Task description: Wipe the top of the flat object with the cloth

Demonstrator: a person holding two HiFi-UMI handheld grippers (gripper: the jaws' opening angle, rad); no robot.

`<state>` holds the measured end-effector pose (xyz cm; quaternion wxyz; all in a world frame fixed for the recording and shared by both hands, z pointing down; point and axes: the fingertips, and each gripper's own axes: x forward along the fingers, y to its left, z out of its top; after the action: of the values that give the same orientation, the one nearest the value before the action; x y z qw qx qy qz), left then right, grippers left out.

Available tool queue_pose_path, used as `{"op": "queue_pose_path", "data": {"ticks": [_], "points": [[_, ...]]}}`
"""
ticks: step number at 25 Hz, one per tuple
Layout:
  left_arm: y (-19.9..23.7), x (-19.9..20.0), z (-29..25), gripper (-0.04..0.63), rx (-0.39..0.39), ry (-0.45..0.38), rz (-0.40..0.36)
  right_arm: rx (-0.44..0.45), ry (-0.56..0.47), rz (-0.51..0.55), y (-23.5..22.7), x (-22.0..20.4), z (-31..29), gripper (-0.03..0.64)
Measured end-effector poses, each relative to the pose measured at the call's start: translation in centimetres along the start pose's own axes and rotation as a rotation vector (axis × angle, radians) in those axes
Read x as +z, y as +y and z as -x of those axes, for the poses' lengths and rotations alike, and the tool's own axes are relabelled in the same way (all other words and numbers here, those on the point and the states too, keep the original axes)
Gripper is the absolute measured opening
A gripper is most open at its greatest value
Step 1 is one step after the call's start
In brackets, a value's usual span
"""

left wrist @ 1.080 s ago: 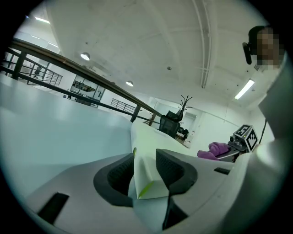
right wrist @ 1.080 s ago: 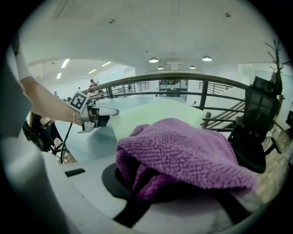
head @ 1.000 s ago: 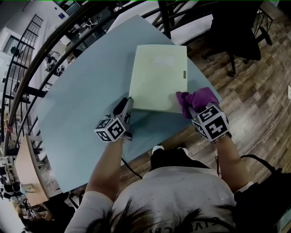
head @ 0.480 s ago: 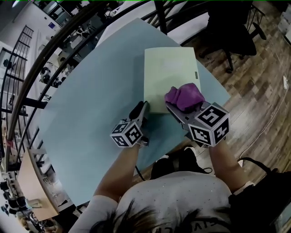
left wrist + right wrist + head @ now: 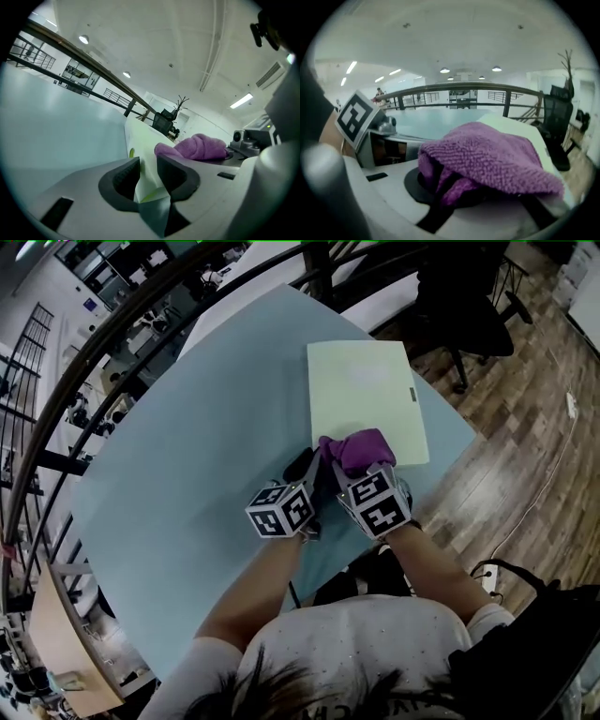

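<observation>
Here, cloth point(image 5: 356, 450) — in right tool point(image 5: 476, 194) — overlaps sheet point(image 5: 361, 390).

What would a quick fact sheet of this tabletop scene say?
Surface: light blue table
Flat object: pale green folder, lying flat
Cloth: purple, on the folder's near corner
Right gripper: shut on the cloth
Left gripper: jaws have just been closing, folder corner between them, seemingly not clamped

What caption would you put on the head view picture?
Right gripper holding a purple cloth on a pale flat folder, at its near edge.
</observation>
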<state>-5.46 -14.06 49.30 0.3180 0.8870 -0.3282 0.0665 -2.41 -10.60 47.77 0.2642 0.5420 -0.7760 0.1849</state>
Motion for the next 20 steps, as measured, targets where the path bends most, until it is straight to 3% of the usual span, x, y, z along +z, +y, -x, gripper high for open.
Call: {"op": "queue_pose_path", "data": {"ticks": [2,3,9,20], "points": [[0.0,0.0,-0.1,0.115,-0.012,0.014,-0.031,-0.048,0.032,0.103,-0.4,0.0,0.4,0.031],[0.0,0.1,-0.1,0.117,-0.017,0.019,-0.038,-0.061,0.044,0.107,-0.7,-0.2,0.6,0.031],[0.0,0.1,-0.1,0.118,-0.022,0.023,-0.042,-0.126,0.075,-0.015,-4.7,-2.6,3.1,0.031],[-0.2,0.3,-0.1,0.122,0.003,0.004,-0.059,-0.241,0.111,-0.097,-12.7,-6.9,8.9,0.031]]}}
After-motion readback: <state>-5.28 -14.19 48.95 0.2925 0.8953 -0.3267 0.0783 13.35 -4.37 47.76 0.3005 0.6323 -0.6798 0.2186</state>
